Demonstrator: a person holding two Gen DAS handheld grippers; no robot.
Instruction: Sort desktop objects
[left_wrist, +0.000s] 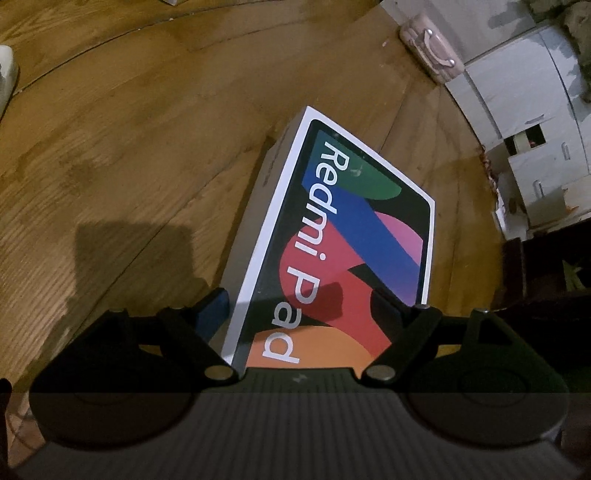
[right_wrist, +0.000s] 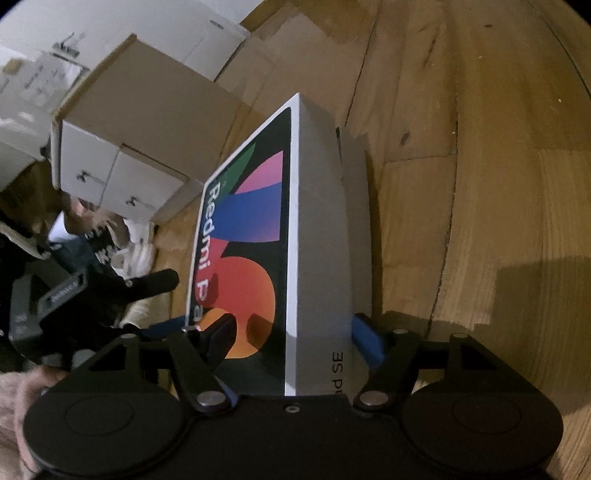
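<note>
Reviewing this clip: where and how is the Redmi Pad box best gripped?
Probably across its thin depth at the near end, as both grippers appear to do: the Redmi Pad box sits between the right gripper fingers, and the left gripper also straddles it. Its broad face looks too wide.

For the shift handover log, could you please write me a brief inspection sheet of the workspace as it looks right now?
Surface: wooden plank surface, worn and stained in places.
Job's things: one Redmi Pad box, colourful printed face showing, held tilted above the wood.
Clutter: pink case with a handle at the far edge.
Grippers: left gripper and right gripper each have their jaws closed on the near end of the box, one jaw on each side.
Cables: nothing seen.
Surroundings: white cardboard boxes stacked beside the surface; dark, cluttered items below them, too dim to identify.
</note>
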